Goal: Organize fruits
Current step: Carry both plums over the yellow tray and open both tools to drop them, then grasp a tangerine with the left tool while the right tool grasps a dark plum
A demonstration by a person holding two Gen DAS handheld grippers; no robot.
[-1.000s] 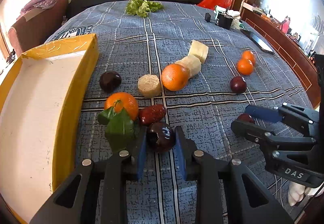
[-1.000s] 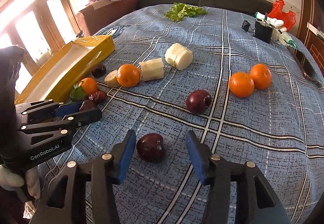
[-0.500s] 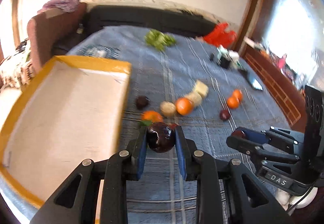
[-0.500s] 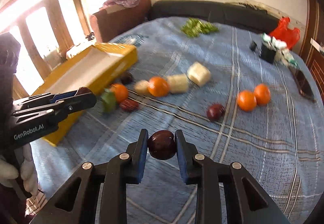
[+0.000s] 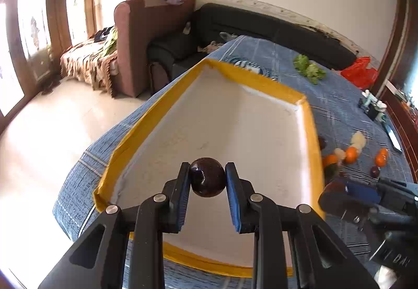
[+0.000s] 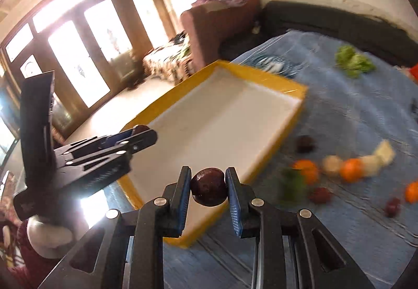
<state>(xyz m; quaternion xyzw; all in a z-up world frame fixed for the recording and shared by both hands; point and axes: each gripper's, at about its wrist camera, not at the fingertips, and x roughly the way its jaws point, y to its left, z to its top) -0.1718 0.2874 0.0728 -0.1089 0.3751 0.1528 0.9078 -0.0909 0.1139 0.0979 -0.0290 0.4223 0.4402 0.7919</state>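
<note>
My left gripper (image 5: pixel 207 181) is shut on a dark purple plum (image 5: pixel 207 176) and holds it above the near part of a white tray with a yellow rim (image 5: pixel 312 137). My right gripper (image 6: pixel 208 188) is shut on a second dark plum (image 6: pixel 208 186) and hangs over the tray's near right edge (image 6: pixel 271 155). The left gripper also shows in the right wrist view (image 6: pixel 141 136), over the tray. The right gripper shows in the left wrist view (image 5: pixel 337 191), beside the tray's right rim. Oranges (image 6: pixel 351 170), more plums (image 6: pixel 305 144) and pale fruit pieces (image 6: pixel 384 151) lie on the blue cloth.
Green lettuce (image 5: pixel 309 69) lies at the far side of the blue checked cloth (image 5: pixel 339 106). A red bag (image 5: pixel 361 74) and small bottles (image 5: pixel 372 104) stand at the far right. A brown armchair (image 5: pixel 146 38) and the floor lie beyond the table's left edge.
Both grippers have lifted their plums off the cloth and swung left, from above the scattered fruit to over the yellow-rimmed tray. The right gripper shut on its plum a second ago.
</note>
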